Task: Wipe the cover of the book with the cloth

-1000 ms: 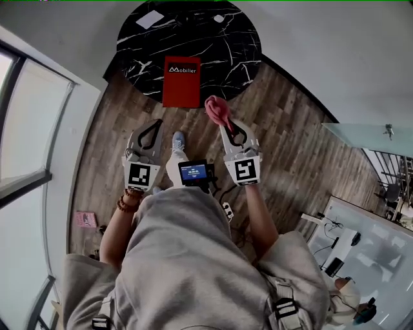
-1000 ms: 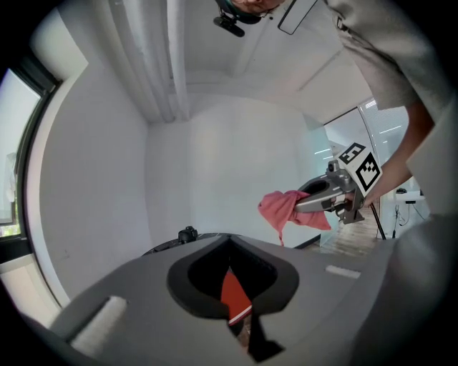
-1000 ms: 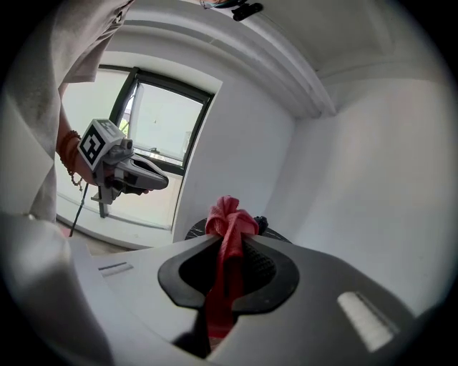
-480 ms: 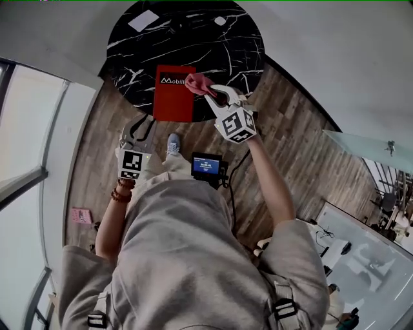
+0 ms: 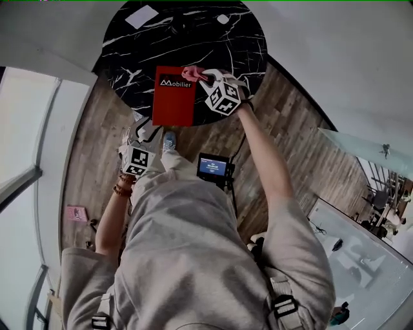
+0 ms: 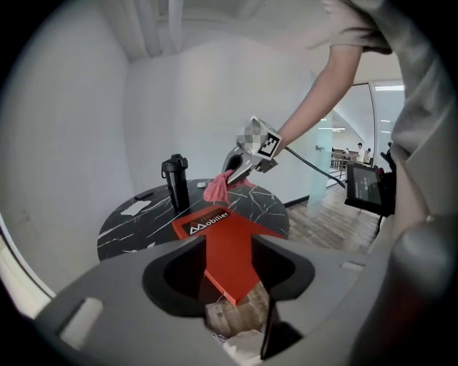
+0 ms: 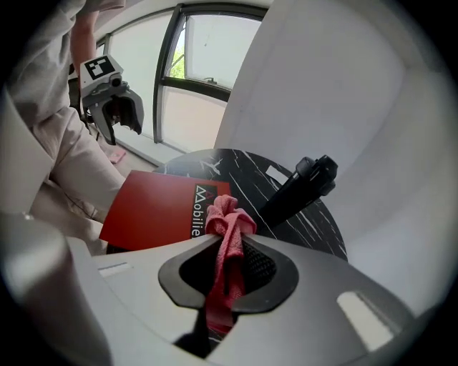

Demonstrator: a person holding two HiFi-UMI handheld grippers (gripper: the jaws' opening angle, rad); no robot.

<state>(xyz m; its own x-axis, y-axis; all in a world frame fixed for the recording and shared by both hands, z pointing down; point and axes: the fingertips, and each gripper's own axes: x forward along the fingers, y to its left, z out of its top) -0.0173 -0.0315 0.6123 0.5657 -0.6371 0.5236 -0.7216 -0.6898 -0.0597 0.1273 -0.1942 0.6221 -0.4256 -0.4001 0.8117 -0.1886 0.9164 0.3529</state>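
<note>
A red book [image 5: 173, 97] with white lettering lies on the round black marble table [image 5: 245, 45], its near end over the table's edge. My right gripper [image 5: 201, 75] is shut on a pink cloth [image 5: 192, 73] and holds it over the book's far right corner; whether the cloth touches the cover I cannot tell. The cloth [image 7: 226, 236] is bunched between the jaws, with the book [image 7: 154, 207] just beyond. My left gripper [image 5: 146, 127] hangs below the table edge near the book's near left corner. Its jaws have just been opening and hold nothing; between them shows the book's near end [image 6: 227, 264].
A black bottle [image 6: 175, 183] stands on the table behind the book. A white card [image 5: 142, 16] and a small white object [image 5: 222, 19] lie at the far side. A small screen [image 5: 214, 167] is at my waist. Large windows [image 5: 26, 129] line the left above the wood floor.
My right gripper has carried the cloth forward from over the floor to above the book. My left gripper has moved closer to the table edge, and its jaws have opened.
</note>
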